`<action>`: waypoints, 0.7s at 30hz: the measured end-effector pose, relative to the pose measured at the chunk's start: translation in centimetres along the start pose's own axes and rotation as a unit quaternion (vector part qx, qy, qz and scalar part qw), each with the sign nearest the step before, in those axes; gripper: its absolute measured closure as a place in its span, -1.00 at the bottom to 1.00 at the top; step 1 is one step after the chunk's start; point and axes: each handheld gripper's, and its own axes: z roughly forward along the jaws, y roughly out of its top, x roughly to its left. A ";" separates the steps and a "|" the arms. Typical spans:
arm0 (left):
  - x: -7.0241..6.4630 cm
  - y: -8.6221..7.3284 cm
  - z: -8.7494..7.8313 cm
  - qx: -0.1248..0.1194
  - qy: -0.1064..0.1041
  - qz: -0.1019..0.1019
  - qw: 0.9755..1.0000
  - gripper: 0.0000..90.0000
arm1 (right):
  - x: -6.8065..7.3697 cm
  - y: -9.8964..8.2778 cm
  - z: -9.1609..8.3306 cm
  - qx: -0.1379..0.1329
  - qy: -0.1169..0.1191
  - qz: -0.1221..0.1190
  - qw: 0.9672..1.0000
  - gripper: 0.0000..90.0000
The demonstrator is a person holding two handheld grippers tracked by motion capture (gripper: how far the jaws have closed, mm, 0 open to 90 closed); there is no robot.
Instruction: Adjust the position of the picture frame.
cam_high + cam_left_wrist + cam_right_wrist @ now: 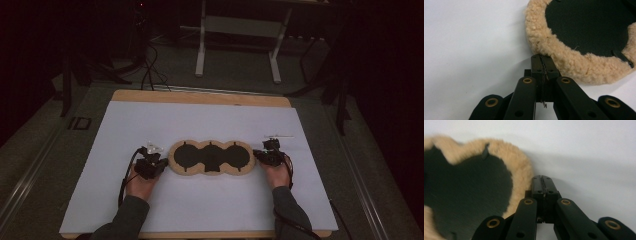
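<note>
Fleecy tan three-lobed pad (210,157) lies flat between both closed, empty grippers; left gripper (161,163) touches its near-left rim, right gripper (258,155) beside the opposite end, seemingly to square it.

A three-lobed pad (211,157) lies flat on the sheet (150,120) that covers the table (200,97), between the two grippers. The left gripper (161,163) lies at the pad's left end, its fingertips (541,63) meeting the pad's fleecy rim (564,60). The right gripper (258,155) lies at the pad's right end, its fingertips (542,182) just beside the rim (522,173), bare sheet beyond them. A small strip (279,134) lies on the sheet behind the right gripper.
</note>
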 end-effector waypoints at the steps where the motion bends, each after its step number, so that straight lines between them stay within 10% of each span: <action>1: -0.1 0.0 -0.1 0.000 0.005 0.003 1.000 1.00 | 0.1 -0.1 -0.1 -0.001 -0.006 -0.008 1.000 0.98; 10: 0.2 0.1 -0.8 -0.005 -0.014 -0.004 1.000 0.85 | -0.3 -1.8 -2.2 0.002 -0.003 -0.059 0.998 0.73; 21: -0.1 0.4 -2.1 -0.036 -0.046 0.023 0.998 0.73 | -0.2 -3.7 -4.4 -0.015 0.028 -0.064 0.997 0.56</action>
